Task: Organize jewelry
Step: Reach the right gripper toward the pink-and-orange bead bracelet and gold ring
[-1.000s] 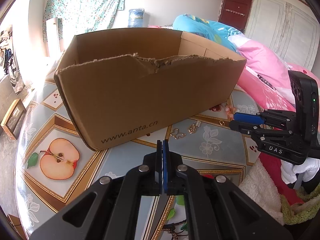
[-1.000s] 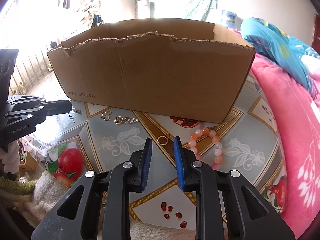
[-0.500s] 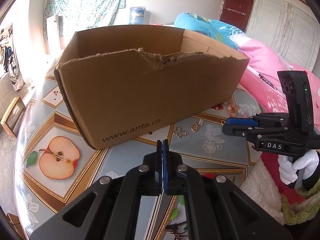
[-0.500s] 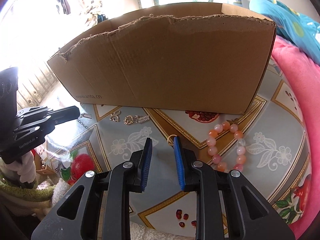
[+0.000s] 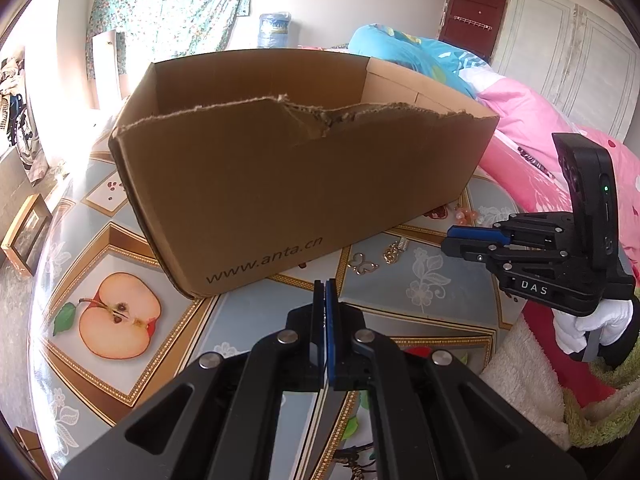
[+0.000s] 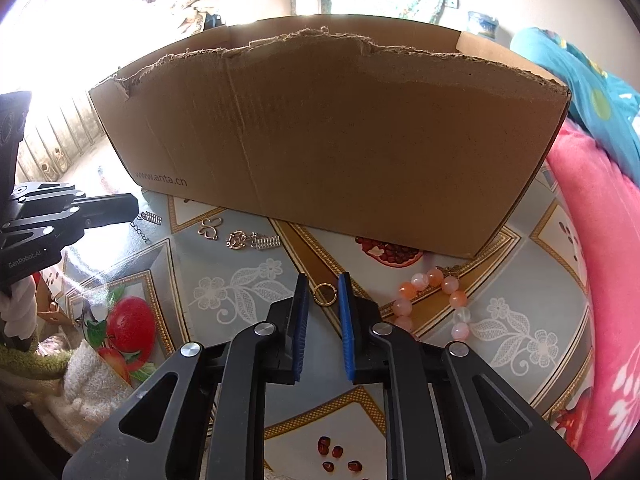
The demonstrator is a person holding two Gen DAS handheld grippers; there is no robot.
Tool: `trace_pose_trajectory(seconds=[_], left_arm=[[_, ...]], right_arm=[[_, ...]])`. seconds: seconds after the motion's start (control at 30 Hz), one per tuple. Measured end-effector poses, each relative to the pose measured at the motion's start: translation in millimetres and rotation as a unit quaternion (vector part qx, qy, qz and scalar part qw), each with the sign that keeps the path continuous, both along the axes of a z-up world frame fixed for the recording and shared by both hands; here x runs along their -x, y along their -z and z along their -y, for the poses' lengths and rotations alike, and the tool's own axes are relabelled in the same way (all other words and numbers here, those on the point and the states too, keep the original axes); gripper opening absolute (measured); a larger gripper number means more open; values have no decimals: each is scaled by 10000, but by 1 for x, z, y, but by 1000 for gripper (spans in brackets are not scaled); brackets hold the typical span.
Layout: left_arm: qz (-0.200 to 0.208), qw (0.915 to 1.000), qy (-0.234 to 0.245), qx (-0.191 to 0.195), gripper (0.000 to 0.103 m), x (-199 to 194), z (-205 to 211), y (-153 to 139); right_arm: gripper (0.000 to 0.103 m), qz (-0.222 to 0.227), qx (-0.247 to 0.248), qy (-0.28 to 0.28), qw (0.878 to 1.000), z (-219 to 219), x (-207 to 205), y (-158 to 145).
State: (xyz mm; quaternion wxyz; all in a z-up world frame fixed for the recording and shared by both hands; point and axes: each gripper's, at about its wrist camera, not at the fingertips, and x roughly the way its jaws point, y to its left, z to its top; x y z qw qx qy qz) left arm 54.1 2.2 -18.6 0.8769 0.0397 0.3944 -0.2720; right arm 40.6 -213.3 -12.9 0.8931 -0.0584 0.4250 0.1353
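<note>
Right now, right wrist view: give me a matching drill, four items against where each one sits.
1. gold ring
2. bead bracelet
3. butterfly charm
4. cardboard box

a. right of the right gripper, on the table
b. between the open blue pads
c. standing behind all the jewelry
d. left, near the box's printed web address

Pairs: 1-b, 2-a, 3-d, 4-c

A: What sort of place was it?

B: A home, specifically a bedroom. A pink floral quilt and a blue quilt lay heaped beside the bench.

A: Further indicators?

B: White panelled wardrobe doors, a floral curtain, a water jug, and a fruit-print cloth covering the bench.
</note>
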Motion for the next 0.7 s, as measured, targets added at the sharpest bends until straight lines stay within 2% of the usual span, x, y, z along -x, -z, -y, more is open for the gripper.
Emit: trace_pose_trajectory(seconds=[0.2,0.47,0.7], left_arm=[[19,10000,10,-9,0,-1,2,0],[69,10000,16,-19,0,0,1,-3],[236,9997,83,49,0,10,-3,-18]], right_arm=[[8,1,-107,24,9999,-2,4,1],[8,41,-308,170,9994,16,10,-10],[8,212,-509,195,9983,21,27,-32]])
